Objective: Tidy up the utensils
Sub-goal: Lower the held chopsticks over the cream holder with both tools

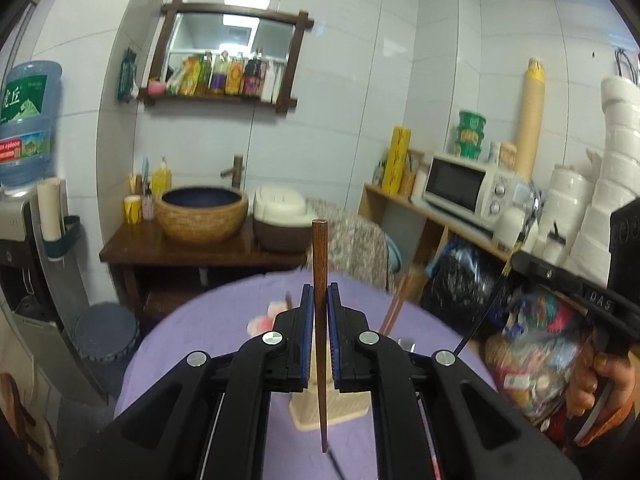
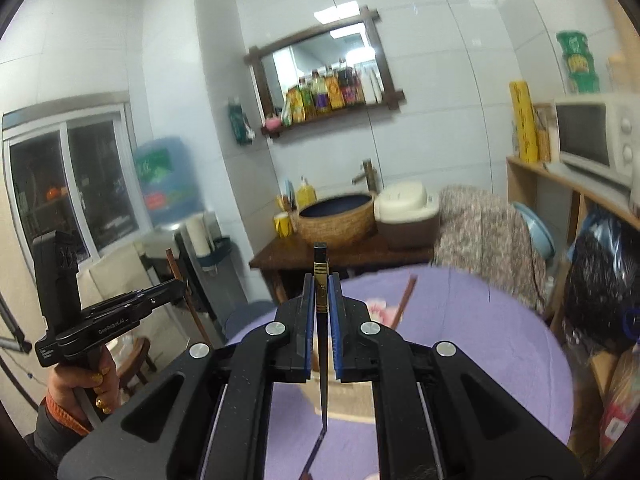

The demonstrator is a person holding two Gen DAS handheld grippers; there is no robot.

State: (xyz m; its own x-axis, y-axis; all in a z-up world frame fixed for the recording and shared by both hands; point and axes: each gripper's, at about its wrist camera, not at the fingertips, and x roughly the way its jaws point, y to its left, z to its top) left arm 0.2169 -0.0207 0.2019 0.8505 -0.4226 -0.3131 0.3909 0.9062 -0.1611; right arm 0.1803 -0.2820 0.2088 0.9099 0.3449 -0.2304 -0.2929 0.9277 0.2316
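My left gripper is shut on a brown wooden chopstick, held upright above a beige utensil holder on the purple table. More brown chopsticks lean out of the holder. My right gripper is shut on a black chopstick with a gold band, also upright over the holder, where a brown chopstick sticks out. Each view shows the other gripper raised at the side: the right gripper with the black chopstick, and the left gripper with the brown one.
A chair with a patterned cover stands behind the round table. Beyond are a wooden stand with a basin and rice cooker, a shelf with a microwave, a water dispenser and a black bag.
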